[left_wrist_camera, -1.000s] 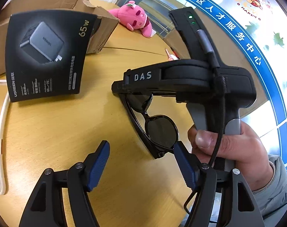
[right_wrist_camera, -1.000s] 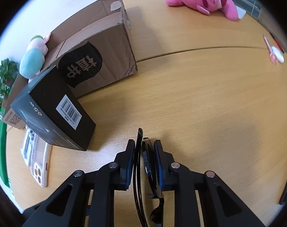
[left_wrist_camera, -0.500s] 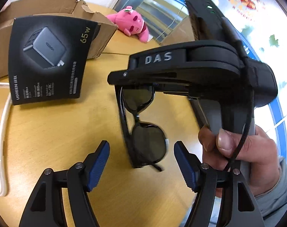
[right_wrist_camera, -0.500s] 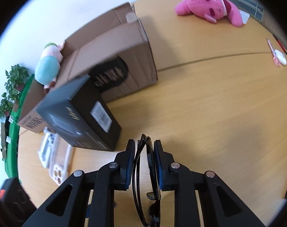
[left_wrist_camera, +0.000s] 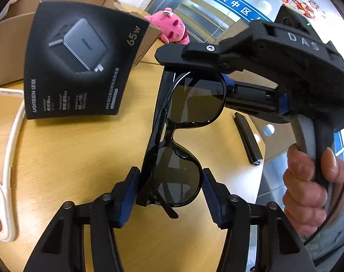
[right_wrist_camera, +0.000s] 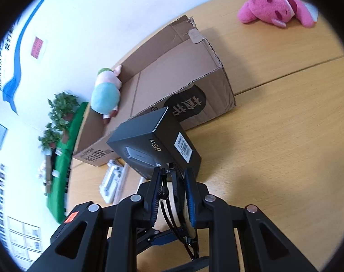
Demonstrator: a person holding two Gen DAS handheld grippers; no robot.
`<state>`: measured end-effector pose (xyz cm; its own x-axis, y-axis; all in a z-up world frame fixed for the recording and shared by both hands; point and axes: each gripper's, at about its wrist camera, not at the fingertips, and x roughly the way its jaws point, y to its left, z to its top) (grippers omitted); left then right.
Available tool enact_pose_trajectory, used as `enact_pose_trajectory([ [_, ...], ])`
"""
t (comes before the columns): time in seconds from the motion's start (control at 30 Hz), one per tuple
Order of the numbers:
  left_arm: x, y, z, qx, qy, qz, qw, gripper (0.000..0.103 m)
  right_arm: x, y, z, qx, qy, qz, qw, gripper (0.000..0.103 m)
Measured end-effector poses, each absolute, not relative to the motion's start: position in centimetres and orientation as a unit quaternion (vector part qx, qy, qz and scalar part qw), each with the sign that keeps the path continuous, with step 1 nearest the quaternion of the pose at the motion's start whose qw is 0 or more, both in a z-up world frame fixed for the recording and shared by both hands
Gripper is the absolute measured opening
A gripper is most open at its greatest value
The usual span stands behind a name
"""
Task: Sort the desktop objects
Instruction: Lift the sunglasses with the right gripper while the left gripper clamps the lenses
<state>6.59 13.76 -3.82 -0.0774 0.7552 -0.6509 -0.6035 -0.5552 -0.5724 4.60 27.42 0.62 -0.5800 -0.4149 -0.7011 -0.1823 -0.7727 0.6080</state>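
Observation:
Black folded sunglasses (left_wrist_camera: 185,131) hang above the wooden table, held between both grippers. My right gripper (right_wrist_camera: 172,179) is shut on their upper lens end; it shows in the left wrist view (left_wrist_camera: 219,77) too. My left gripper (left_wrist_camera: 169,185) has its blue pads against both sides of the lower lens end, shut on it. In the right wrist view the sunglasses (right_wrist_camera: 172,204) show edge-on between the pads.
A black 65W charger box (left_wrist_camera: 81,68) stands against an open cardboard box (right_wrist_camera: 172,83) holding a plush toy (right_wrist_camera: 106,95). A pink plush (right_wrist_camera: 276,4) lies far back. A white phone case (left_wrist_camera: 4,158) lies left, a black bar (left_wrist_camera: 248,140) right.
The right gripper lifted the sunglasses off the table and swung them up. The left gripper's pads, wide open before, have closed onto the lower lens end.

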Motion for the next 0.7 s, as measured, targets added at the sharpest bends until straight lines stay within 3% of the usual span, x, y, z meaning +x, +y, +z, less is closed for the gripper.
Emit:
enact_pose_trajectory([
  [0.47,7.9,12.7,-0.5,-0.479,-0.042,0.760,0.438,0.058,4.4,27.7,1.9,0.427,-0.359,-0.819,0.135,0.020],
  [0.7,7.9,11.4,3.1,-0.465,-0.027,0.782,0.414,0.058,3.2,26.3,5.1,0.408,-0.346,-0.828,0.168,0.019],
])
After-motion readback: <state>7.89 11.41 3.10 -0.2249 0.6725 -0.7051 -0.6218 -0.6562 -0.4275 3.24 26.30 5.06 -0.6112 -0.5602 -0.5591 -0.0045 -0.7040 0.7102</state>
